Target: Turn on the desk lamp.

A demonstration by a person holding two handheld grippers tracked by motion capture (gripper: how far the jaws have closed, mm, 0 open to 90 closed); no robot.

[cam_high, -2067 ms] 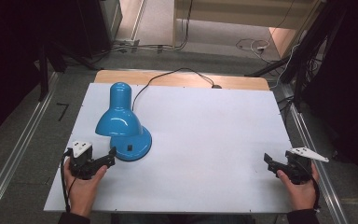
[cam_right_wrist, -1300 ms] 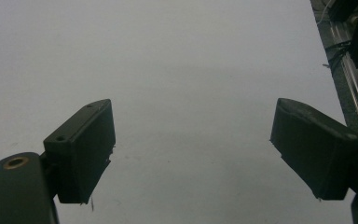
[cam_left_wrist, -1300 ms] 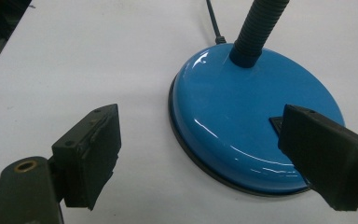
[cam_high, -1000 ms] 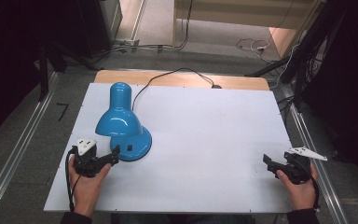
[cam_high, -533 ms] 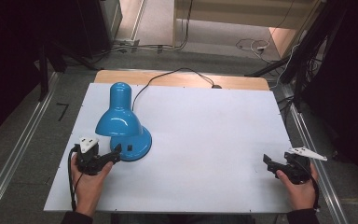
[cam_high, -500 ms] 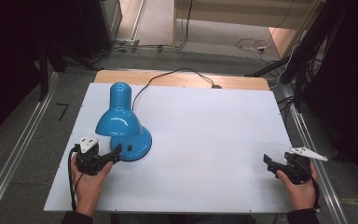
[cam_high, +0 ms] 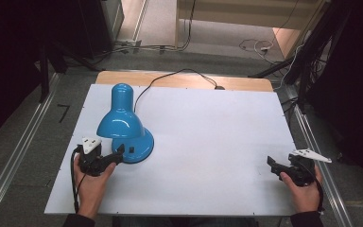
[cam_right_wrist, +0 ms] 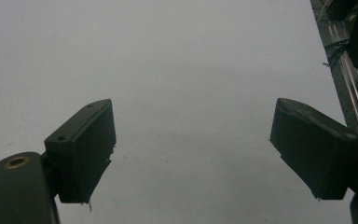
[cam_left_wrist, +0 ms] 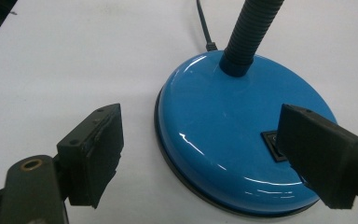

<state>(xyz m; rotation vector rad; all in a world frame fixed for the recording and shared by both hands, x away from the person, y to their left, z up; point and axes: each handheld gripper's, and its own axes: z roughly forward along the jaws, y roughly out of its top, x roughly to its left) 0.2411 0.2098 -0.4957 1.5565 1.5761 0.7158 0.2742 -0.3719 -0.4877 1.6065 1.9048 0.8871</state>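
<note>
A blue desk lamp [cam_high: 121, 124] stands on the white table top [cam_high: 208, 132] at the left, shade bent down over its round base [cam_left_wrist: 242, 140]. A black rocker switch [cam_left_wrist: 274, 144] sits on the base, partly hidden behind one jaw. My left gripper [cam_high: 116, 155] is open at the base's near edge, its jaws straddling the rim without gripping it [cam_left_wrist: 205, 158]. My right gripper [cam_high: 273, 166] rests open near the table's front right corner, with bare table between its jaws [cam_right_wrist: 191, 149].
The lamp's black cord [cam_high: 179, 75] runs from the base to the table's far edge. A wooden board edge [cam_high: 184, 80] lies behind the white top. Metal rails [cam_high: 312, 137] flank both sides. Cables lie on the floor beyond [cam_high: 255, 46].
My left gripper has moved forward and right, up to the lamp's base. The right gripper has stayed put.
</note>
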